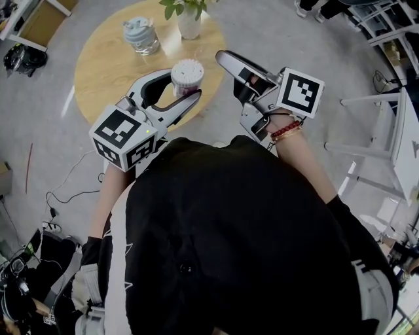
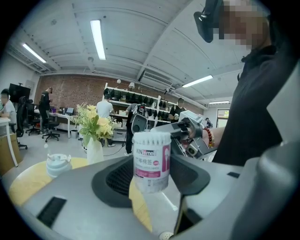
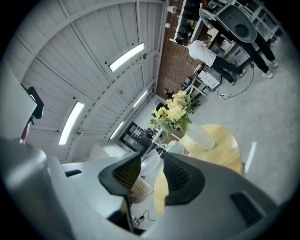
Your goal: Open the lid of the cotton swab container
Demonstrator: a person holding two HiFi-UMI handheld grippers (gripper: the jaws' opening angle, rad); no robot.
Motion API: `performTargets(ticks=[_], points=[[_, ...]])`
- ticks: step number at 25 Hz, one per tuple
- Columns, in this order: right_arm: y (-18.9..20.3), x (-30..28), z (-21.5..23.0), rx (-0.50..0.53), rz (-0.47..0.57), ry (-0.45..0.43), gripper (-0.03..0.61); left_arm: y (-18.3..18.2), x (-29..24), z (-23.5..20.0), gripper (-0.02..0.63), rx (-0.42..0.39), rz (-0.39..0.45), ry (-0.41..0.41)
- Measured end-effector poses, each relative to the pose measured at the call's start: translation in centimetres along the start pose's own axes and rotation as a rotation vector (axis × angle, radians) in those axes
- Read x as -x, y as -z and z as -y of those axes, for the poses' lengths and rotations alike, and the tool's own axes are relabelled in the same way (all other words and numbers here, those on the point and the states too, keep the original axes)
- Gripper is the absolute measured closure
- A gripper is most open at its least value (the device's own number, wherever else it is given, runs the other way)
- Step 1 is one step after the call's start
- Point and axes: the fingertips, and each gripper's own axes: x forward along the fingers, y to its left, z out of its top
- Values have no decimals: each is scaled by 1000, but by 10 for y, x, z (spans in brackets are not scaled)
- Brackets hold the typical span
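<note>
The cotton swab container [image 1: 187, 70] is a clear cylinder with a pink and white label [image 2: 151, 159], held upright above the near edge of the table. My left gripper [image 1: 183, 84] is shut on its sides [image 2: 151, 174]. The top is uncovered and the white swab tips show. My right gripper [image 1: 229, 62] hangs just right of the container, turned on its side. A clear, see-through lid [image 3: 153, 163] sits between its pads [image 3: 152, 169], and the container [image 3: 139, 188] shows beyond it. In the head view the lid cannot be made out.
A round wooden table [image 1: 98, 62] lies below the grippers. On it stand a pale lidded jug [image 1: 141, 34] and a white vase of flowers [image 1: 188, 19]. White furniture [image 1: 393, 131] stands at the right. Cables [image 1: 65, 196] trail over the floor at the left.
</note>
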Motion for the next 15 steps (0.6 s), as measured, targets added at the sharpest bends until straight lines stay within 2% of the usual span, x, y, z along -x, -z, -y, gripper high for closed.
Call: performTargets(ticks=[15], points=[[4,-1,1,-19,-18,-1,425,-5,0,-1,359,3,9,-1]])
